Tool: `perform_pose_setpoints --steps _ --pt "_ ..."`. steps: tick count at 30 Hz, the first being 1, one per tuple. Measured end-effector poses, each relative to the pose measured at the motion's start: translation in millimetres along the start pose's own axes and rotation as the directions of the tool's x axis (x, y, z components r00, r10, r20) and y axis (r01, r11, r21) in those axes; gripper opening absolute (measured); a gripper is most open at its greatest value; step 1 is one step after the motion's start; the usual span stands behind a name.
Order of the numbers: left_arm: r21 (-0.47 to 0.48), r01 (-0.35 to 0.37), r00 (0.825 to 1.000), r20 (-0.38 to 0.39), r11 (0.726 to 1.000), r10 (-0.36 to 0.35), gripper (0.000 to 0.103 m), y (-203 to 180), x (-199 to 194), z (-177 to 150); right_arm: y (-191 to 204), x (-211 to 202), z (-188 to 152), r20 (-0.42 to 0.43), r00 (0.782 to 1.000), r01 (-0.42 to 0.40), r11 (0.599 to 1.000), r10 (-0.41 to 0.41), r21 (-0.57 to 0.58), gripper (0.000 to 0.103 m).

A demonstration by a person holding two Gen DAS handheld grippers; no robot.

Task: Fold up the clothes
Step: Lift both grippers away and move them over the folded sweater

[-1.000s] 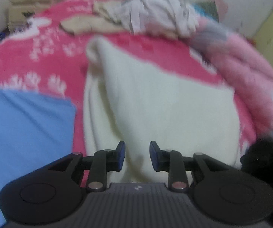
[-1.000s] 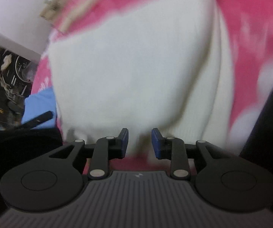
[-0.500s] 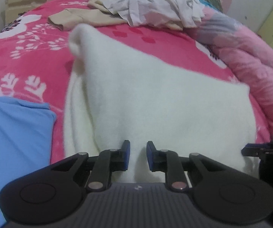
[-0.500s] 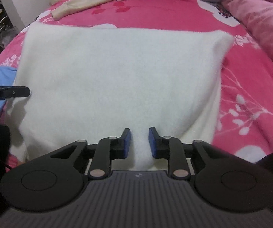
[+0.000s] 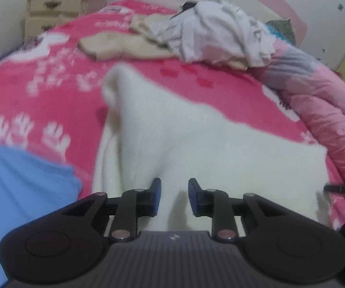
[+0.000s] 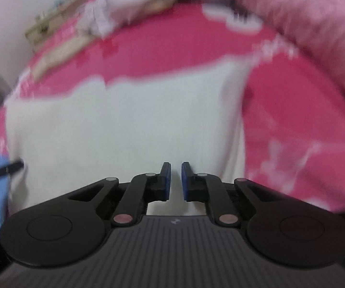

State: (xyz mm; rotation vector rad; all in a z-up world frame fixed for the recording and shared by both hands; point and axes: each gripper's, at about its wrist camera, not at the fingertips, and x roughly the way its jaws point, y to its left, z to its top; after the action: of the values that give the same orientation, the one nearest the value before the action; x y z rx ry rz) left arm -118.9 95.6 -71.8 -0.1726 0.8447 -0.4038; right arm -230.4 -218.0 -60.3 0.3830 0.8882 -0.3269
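- Left gripper point(image 5: 174, 192) first: my jaws stand a little apart, and they have just been opening a touch; the near edge of the cream sweater point(image 5: 196, 148) lies under and between the blue pads, but I cannot see them pressing on it.
- Compared with a moment ago, the view from this hand has slid slightly; the sweater's far left corner point(image 5: 114, 84) is humped up as before, with a loose fold running down its left side.
- Right gripper point(image 6: 176, 180) next: its jaws have just been closing and now sit almost pressed together, with only a thin slit between the pads. The sweater's near hem is right at the tips, yet the blur keeps me from telling whether any cloth is pinched.
- My reading: the right hand is taking, or has just taken, the near edge while the left has not yet clamped, so the next fold of the sweater is being set up rather than done.
- The sweater lies spread flat in the middle of the pink floral bedspread point(image 5: 40, 100), just in front of both grippers.
- A blue garment point(image 5: 21, 192) lies at the far left, close beside the sweater.
- Farther back sit a beige garment point(image 5: 114, 45) and a crumpled white pile point(image 5: 220, 33), still unfolded.
- A rolled pink quilt point(image 5: 328, 110) runs along the right side.
- A cream bedside chest point(image 5: 62, 7) stands in the back left corner against the pale wall.
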Motion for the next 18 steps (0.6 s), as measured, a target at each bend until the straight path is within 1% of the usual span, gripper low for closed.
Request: perform_pose_setpoints --steps 2,3,5,7,9,11,13,15,16,18 --pt "0.017 -0.006 0.999 0.046 1.0 0.006 0.032 -4 5 12 -3 2 19 0.066 0.998 0.017 1.0 -0.018 0.005 0.008" --pt "0.019 -0.016 0.998 0.063 1.0 0.015 0.032 -5 11 17 -7 7 26 0.085 0.996 0.029 0.999 -0.03 0.014 0.008" --pt "0.023 -0.042 0.998 0.056 0.999 0.041 0.031 -1 28 19 -19 27 34 0.093 0.993 0.072 0.997 -0.075 0.041 0.008" --pt "0.018 -0.063 0.997 0.039 0.998 0.062 0.017 6 45 16 -36 48 30 0.064 0.992 0.105 0.992 -0.11 0.072 0.008" --pt "-0.005 -0.039 0.998 0.042 0.999 0.039 0.017 11 45 16 -53 63 20 0.037 0.996 0.079 0.989 -0.085 0.125 0.008" --pt "-0.008 -0.022 0.998 0.051 1.0 0.023 0.019 11 38 23 -50 57 23 0.035 0.995 0.087 0.99 -0.092 0.11 0.009" --pt "-0.009 -0.005 0.995 0.1 1.0 0.006 0.031 11 27 31 -45 48 31 0.064 0.994 0.081 0.991 -0.088 0.105 0.009" --pt "-0.009 -0.037 0.984 0.171 0.999 0.038 0.041 13 23 41 -41 41 38 0.1 0.992 0.07 0.993 -0.08 0.096 0.009" --pt "-0.02 -0.059 0.98 0.188 0.998 0.061 0.041 17 26 46 -41 42 42 0.109 0.991 0.071 0.993 -0.081 0.093 0.009" --pt "-0.054 -0.07 0.981 0.179 0.996 0.079 0.04 28 42 52 -45 52 45 0.102 0.991 0.082 0.992 -0.091 0.097 0.008"
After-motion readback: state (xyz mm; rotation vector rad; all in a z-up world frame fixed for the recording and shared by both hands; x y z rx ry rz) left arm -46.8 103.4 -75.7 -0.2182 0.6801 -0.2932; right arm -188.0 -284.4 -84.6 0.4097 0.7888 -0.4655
